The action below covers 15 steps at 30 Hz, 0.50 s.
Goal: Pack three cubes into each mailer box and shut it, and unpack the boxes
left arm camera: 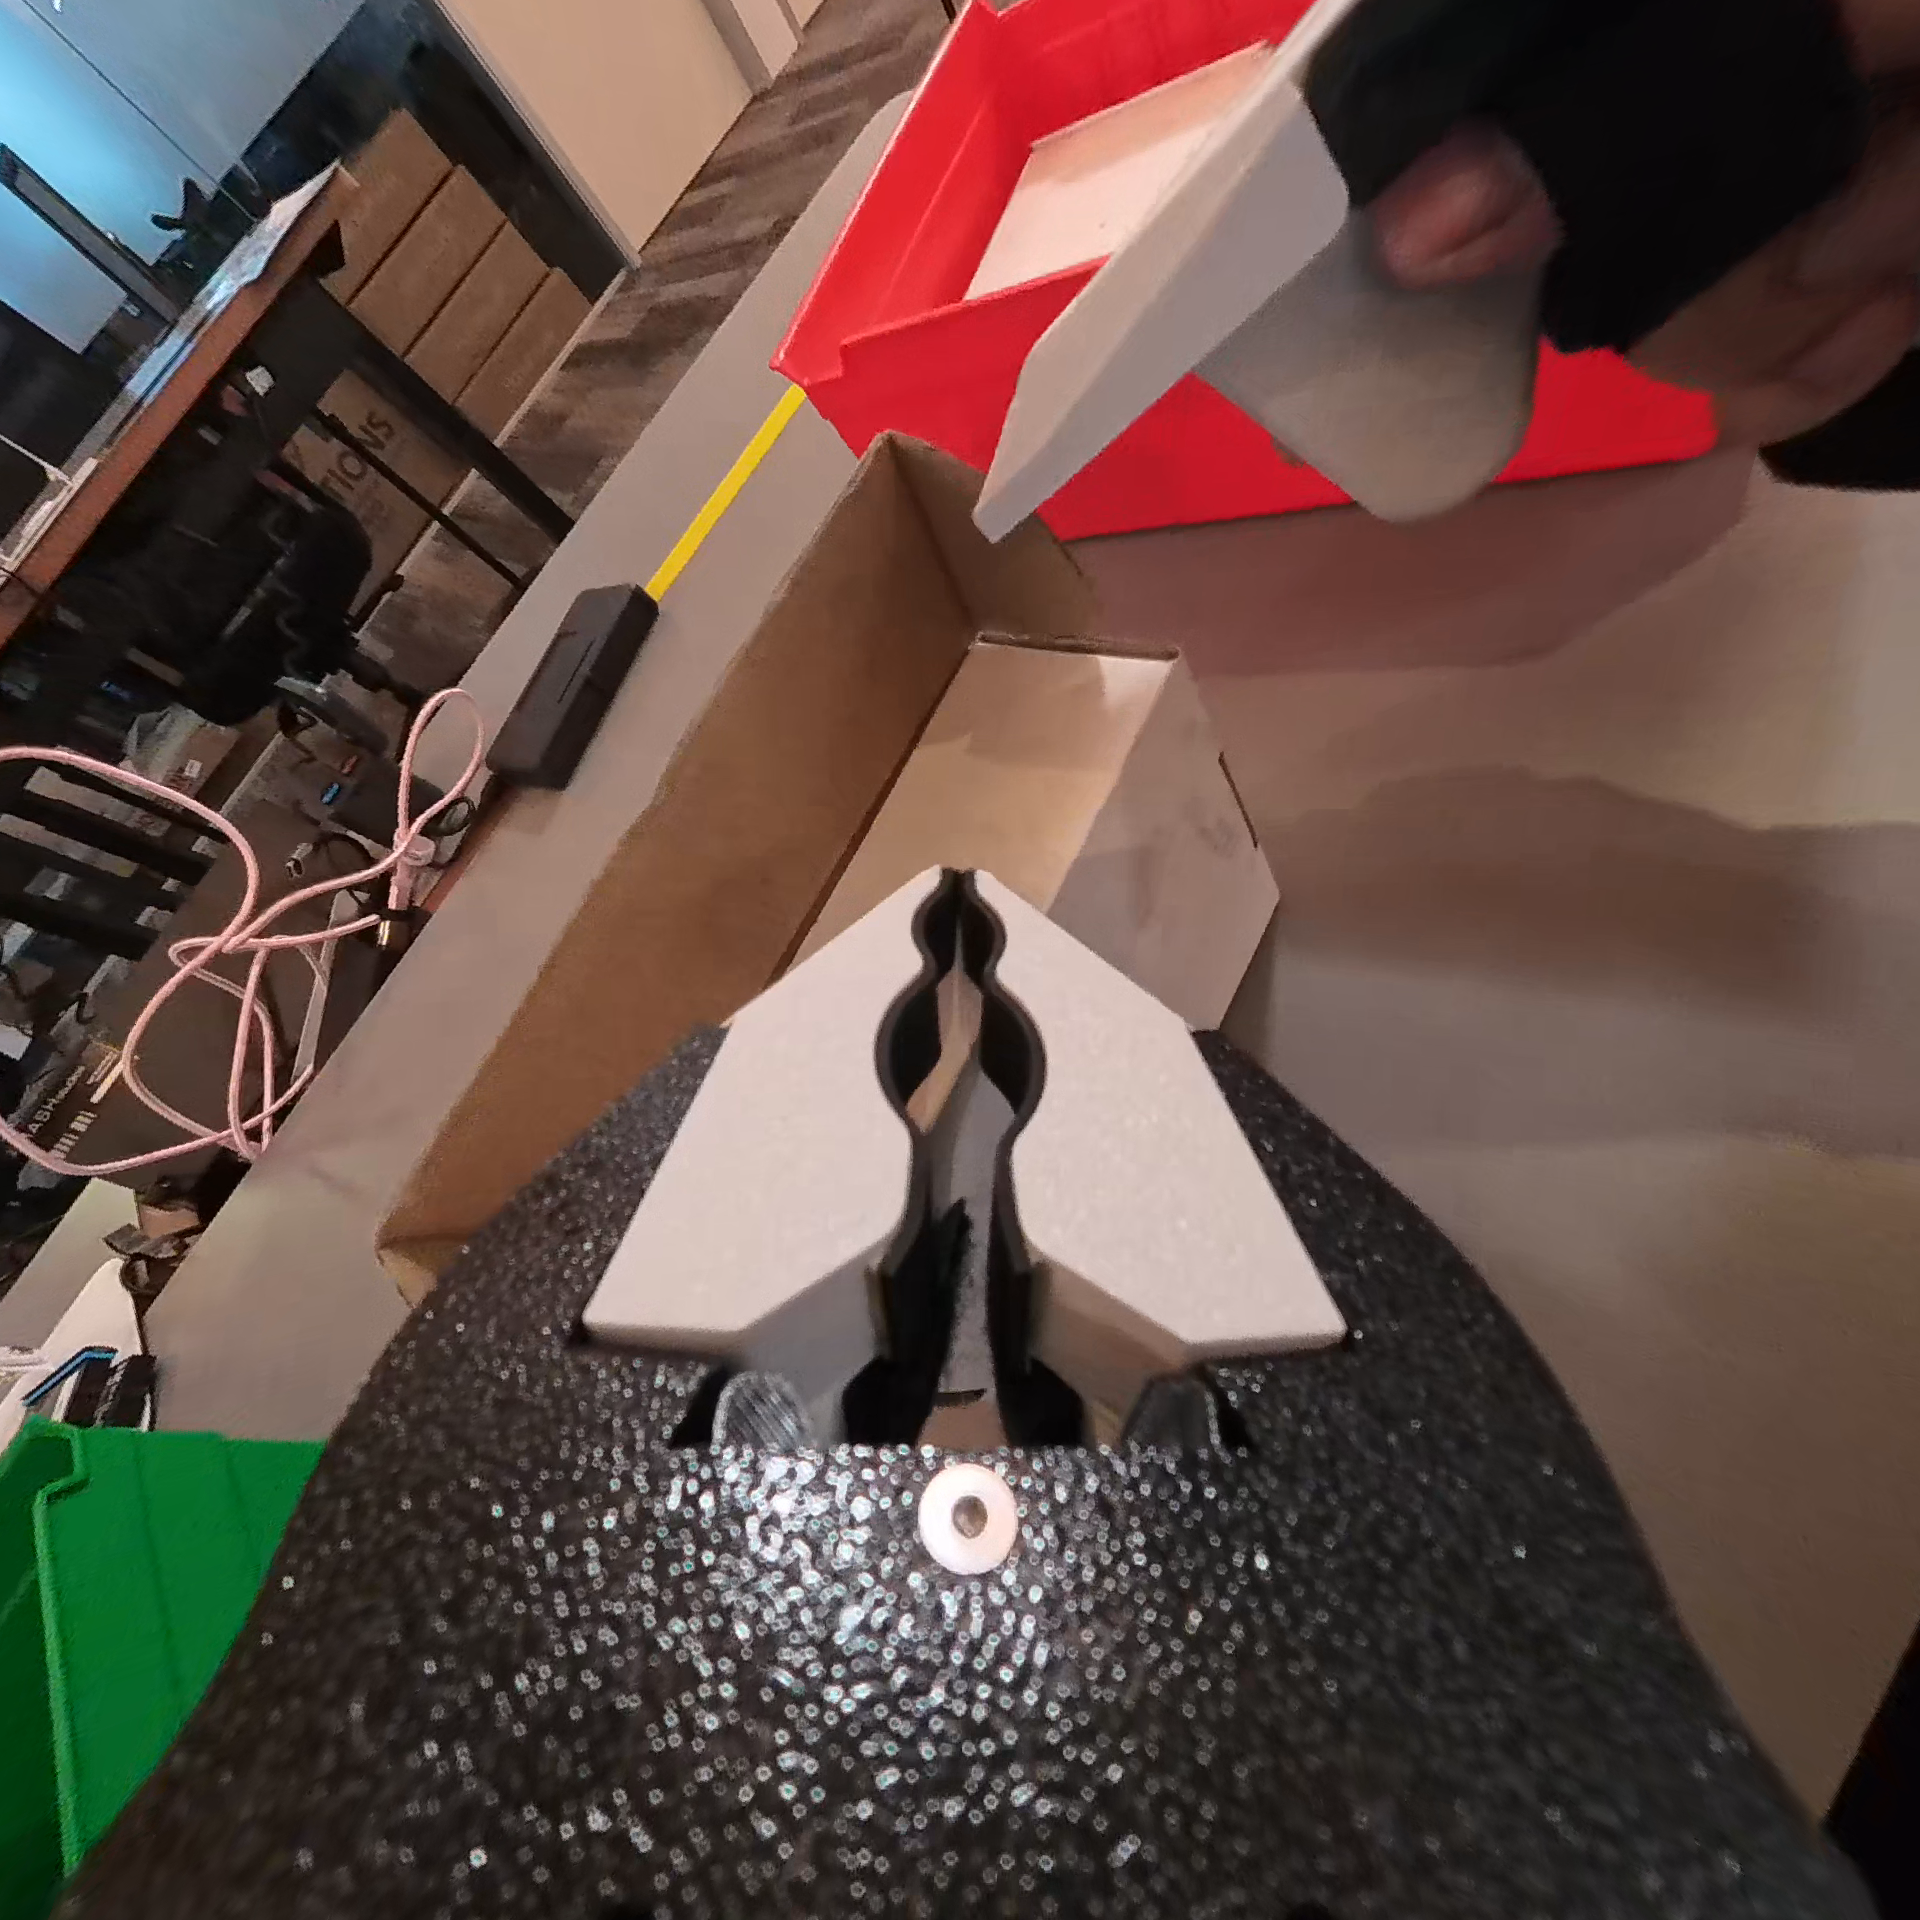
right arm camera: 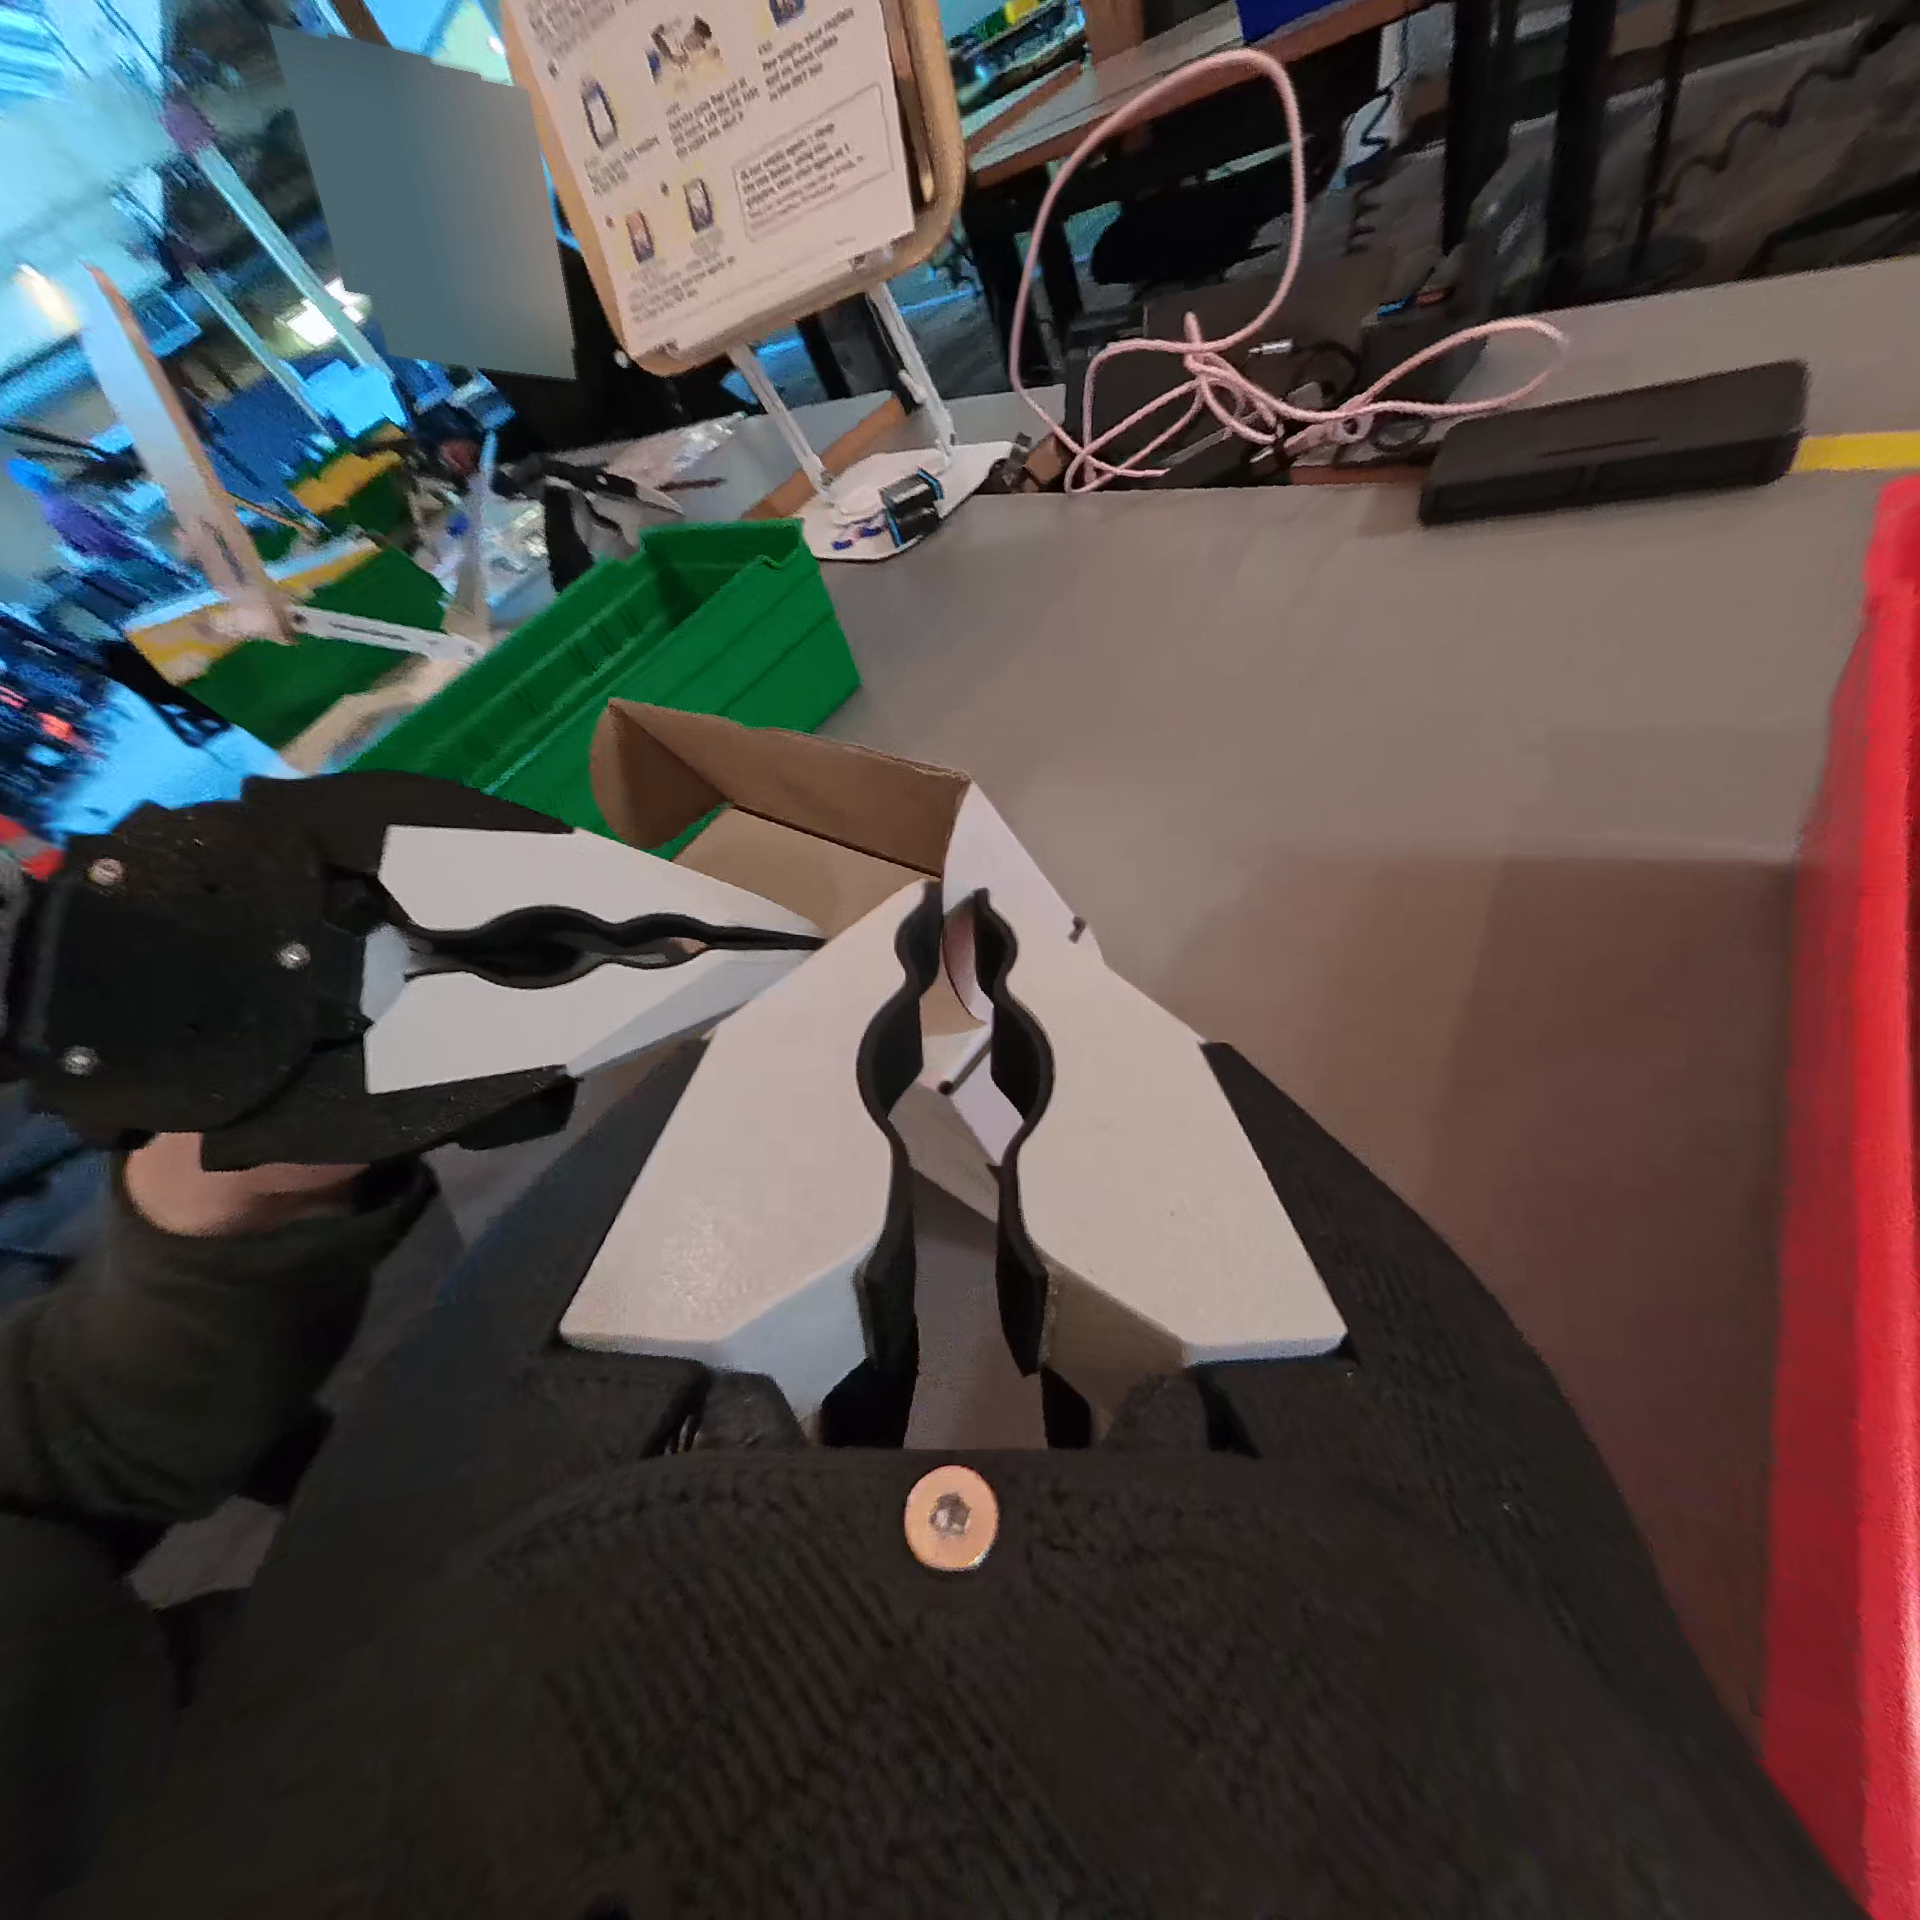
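The grey table [right arm camera: 1299,727] is lying open between the mailer box [right arm camera: 790,790] and the red bin [right arm camera: 1860,1039], giving a gripper broad passage there. On the box's far side the green bin [right arm camera: 675,644] is crowding close, leaving little room. Along the table's back edge a black device [right arm camera: 1610,442] and tangled pink cable [right arm camera: 1226,384] are blocking the way.

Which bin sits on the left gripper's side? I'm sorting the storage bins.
The green bin: it lies just beyond the left gripper, while the red bin stands on the opposite side of the mailer box.
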### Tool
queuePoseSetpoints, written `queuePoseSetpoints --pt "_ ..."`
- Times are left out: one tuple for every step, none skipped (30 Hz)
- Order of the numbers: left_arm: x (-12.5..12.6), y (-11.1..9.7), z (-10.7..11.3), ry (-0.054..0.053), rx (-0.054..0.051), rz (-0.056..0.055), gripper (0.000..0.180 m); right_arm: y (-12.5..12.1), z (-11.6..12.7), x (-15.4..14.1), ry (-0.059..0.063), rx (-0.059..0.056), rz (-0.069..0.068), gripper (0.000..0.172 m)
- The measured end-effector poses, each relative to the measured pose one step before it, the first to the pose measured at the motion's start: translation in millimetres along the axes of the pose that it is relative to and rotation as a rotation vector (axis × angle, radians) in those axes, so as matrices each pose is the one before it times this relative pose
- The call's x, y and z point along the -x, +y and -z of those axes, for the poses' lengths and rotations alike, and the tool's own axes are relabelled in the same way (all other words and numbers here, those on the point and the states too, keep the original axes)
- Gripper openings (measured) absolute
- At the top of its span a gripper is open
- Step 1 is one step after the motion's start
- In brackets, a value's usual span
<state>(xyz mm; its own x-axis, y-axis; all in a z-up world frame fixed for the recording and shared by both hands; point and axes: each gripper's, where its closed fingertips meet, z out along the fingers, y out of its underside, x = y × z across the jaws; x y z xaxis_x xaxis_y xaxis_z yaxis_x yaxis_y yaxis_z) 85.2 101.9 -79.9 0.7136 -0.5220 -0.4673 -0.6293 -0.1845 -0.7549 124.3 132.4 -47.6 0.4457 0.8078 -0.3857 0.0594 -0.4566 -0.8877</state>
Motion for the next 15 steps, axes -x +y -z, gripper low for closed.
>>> queuePoseSetpoints --pt "0.23 -0.04 -0.28 0.0019 0.0029 0.0015 0.0 -0.49 -0.36 -0.29 -0.0144 -0.0046 -0.0231 0.004" --pt "0.23 -0.02 -0.37 0.0006 0.0012 0.0005 0.0 -0.04 -0.22 -0.44 -0.0068 -0.0032 -0.0157 0.004" --pt "0.31 -0.07 -0.41 -0.001 -0.0001 -0.0011 0.0 0.25 -0.26 -0.1 -0.002 -0.0024 -0.0098 0.004" --pt "0.27 0.05 -0.23 -0.0023 -0.0008 -0.0022 0.0 0.73 -0.29 -0.01 0.0021 -0.0015 0.0014 0.004" --pt "0.26 -0.03 -0.34 -0.0021 -0.0017 -0.0007 0.0 1.35 -0.07 0.09 0.007 0.0007 0.0121 0.004" --pt "0.12 -0.02 -0.09 0.0002 -0.0018 0.0027 0.0 1.72 0.3 0.05 0.0107 0.0025 0.0188 0.004" --pt "0.23 -0.08 0.05 0.0013 -0.0029 0.0043 0.0 1.67 0.6 0.1 0.0118 0.0024 0.0178 0.003" --pt "0.18 -0.03 0.0 0.0012 -0.0024 0.006 0.0 1.9 0.48 0.17 0.0105 0.0044 0.0146 0.003" --pt "0.3 -0.14 0.17 -0.0007 -0.0044 0.008 0.0 1.68 0.46 0.19 0.0088 0.0059 0.0133 0.003" --pt "0.19 -0.14 0.3 -0.0034 -0.01 0.0142 0.0 1.11 0.42 0.26 0.0075 0.0059 0.0124 0.003" --pt "-0.76 0.13 1.6 -0.0021 -0.0117 0.0224 0.0 0.14 0.45 0.57 0.0047 0.0017 0.009 0.002" --pt "-2.64 1.0 5.02 0.0053 -0.004 0.0228 0.0 -0.29 0.35 0.59 0.0027 -0.0009 0.0056 0.002" --pt "-5.23 1.69 9.14 0.0228 0.0035 0.0142 0.003 0.23 -0.14 0.37 0.0031 0.0008 0.0047 0.002" --pt "-3.88 -1.07 12.23 0.0187 -0.0238 0.0157 0.008 0.5 -0.45 0.19 0.0028 0.0025 0.0055 0.002" --pt "2.81 -4.14 14.49 -0.01 -0.0567 0.0317 0.013 0.03 -0.18 -0.1 0.0023 0.0003 0.0036 0.002"
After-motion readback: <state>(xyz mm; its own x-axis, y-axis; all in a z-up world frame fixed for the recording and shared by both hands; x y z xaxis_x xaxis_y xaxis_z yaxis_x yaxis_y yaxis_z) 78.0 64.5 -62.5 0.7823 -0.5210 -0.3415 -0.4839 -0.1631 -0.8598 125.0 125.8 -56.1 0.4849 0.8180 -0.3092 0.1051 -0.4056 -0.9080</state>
